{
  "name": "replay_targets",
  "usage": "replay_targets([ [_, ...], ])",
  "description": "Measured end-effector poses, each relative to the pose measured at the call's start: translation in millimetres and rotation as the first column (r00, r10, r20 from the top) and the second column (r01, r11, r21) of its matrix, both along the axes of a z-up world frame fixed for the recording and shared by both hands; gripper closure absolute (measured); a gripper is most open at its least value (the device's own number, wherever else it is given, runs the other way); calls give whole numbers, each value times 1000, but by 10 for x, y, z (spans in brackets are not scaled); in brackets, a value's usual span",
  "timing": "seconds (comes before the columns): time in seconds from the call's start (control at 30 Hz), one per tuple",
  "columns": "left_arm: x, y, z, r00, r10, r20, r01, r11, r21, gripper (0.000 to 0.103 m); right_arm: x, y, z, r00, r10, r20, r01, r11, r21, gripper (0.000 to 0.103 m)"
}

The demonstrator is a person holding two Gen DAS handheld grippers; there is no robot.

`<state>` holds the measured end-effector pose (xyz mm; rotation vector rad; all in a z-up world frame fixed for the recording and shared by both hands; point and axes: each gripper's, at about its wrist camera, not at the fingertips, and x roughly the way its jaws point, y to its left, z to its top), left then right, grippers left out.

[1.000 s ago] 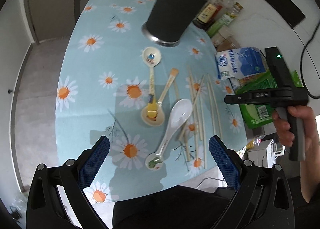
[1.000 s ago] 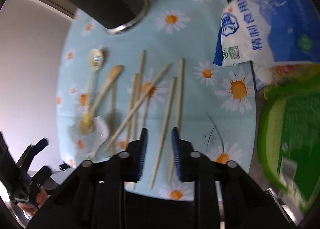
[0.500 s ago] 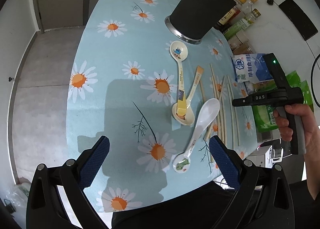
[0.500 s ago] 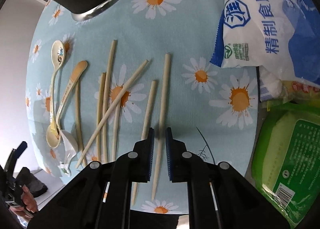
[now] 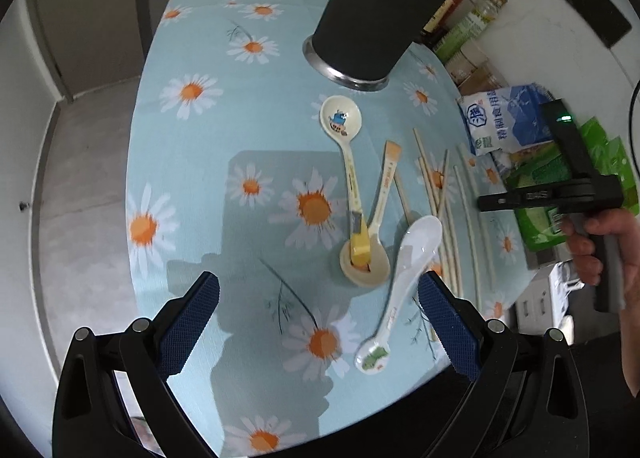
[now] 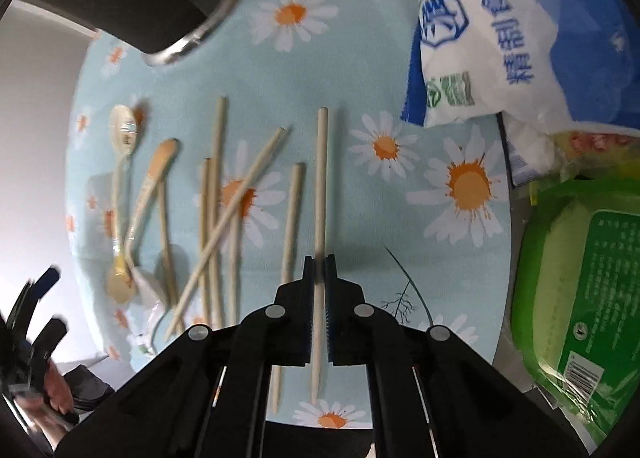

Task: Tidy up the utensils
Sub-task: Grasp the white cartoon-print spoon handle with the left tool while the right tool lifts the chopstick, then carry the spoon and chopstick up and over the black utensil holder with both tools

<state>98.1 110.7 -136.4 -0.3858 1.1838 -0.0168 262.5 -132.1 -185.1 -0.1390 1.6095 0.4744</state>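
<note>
right claw [image 6: 319, 264] pinched tight on one chopstick [image 6: 320, 194], the rightmost of the set, gripped at about mid-length, tip pointing away toward the salt bag [image 6: 516, 30]. can't tell if it's off the bench [image 6: 360, 70] or flat on it. next chopstick [image 6: 289, 234] lies just left of the claw, parallel. further left a loose bunch of chopsticks [image 6: 216, 218], one crossing diagonally over the others.

left claw [image 5: 320, 322] spread wide, nothing between the pads, hovering over the daisy cloth near the bench's front edge. white spoon [image 5: 404, 278] lies by its right pad, handle end toward the camera. cartoon spoon [image 5: 346, 150] points its bowl at the black holder [image 5: 376, 22]; its yellow handle end sits in the bowl of a cream spoon [image 5: 370, 254]. black holder stands upright at the far side of the bench, well apart from the chopsticks. green packet [image 6: 580, 290] at the right edge, below the salt bag.
</note>
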Motion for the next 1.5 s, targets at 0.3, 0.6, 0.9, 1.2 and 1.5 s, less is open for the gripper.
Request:
replay_targets([
  [0.3,544,-122,-91,993,-109,-53,109,994,7,15,-148,-318,582,997,-29,75,12,976,217,98],
  [0.6,1017,-82,-294,991,-84,-102,73,991,-110,43,-336,-410,983,993,-54,108,2,903,430,97],
  [0.9,1306,-126,-501,979,-119,-168,89,981,-175,67,-373,-225,976,993,-88,80,36,862,506,97],
  [1.2,1337,-137,-553,971,-169,-170,144,978,-151,95,-298,-187,932,994,-93,58,48,846,530,97],
  [1.5,1246,-30,-461,980,-164,-110,143,974,-173,97,-287,-77,945,996,-64,68,19,857,515,97],
])
